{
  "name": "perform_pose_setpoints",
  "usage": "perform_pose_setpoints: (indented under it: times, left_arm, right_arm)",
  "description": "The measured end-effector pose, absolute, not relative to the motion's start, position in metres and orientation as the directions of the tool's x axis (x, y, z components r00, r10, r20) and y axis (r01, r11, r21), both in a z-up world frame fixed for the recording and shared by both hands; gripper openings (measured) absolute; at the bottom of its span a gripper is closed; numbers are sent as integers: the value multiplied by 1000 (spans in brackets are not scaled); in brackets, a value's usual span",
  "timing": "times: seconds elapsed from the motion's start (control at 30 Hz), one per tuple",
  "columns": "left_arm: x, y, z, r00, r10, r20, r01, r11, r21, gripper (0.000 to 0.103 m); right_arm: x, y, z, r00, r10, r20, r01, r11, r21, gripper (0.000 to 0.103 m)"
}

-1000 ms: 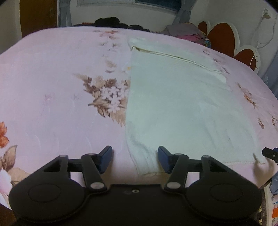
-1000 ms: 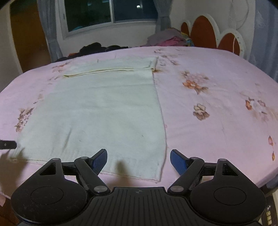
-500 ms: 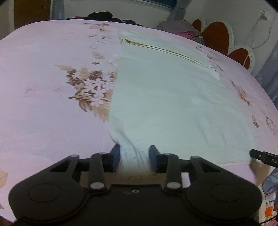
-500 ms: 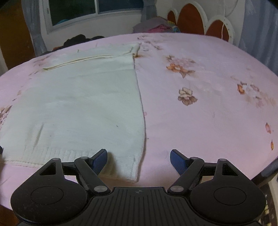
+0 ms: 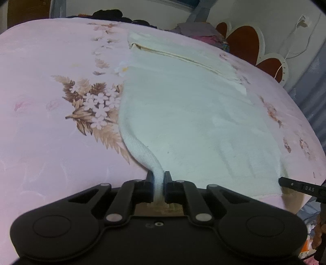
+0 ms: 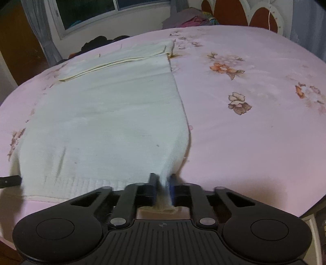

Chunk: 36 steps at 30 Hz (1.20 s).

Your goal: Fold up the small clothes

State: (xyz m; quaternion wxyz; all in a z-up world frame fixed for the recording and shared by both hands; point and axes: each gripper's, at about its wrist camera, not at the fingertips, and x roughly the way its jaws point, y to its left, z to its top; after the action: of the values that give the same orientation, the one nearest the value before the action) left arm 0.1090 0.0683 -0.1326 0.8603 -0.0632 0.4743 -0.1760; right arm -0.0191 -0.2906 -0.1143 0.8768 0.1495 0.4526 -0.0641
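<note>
A: On bed point(image 5: 40, 132), near hem corners of garment point(image 5: 193, 122): left gripper point(image 5: 158, 188) and right gripper point(image 6: 163, 189) now clamping, open a second ago.
B: Both gripping; fold is starting.

A bed point(image 5: 40, 142) is being covered by a pink sheet point(image 6: 254, 142) printed with scattered flowers, brown and white sprays on one side and orange and brown blooms on the other. A cream knitted garment point(image 5: 193, 122) is being carried directly on the sheet, spread flat over most of its middle, with a folded band lying across its far end. At the near edge of the bed the garment's two near corners are being raised off the sheet. At the far edge, dark clothes point(image 6: 101, 41) and a colourful heap point(image 6: 189, 19) are being seen.
</note>
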Motion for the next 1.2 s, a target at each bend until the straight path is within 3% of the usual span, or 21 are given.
perform_pose_setpoints:
  times: [0.57, 1.2]
  left_arm:
    - [149, 53, -58, 634, -428, -645, 308, 904, -297, 8]
    - [289, 26, -43, 706, -366, -606, 218, 927, -305, 8]
  right_arm:
    - [14, -300, -47, 730, 71, -680, 202, 928, 313, 7]
    - [174, -345, -24, 830, 63, -554, 184, 906, 380, 6]
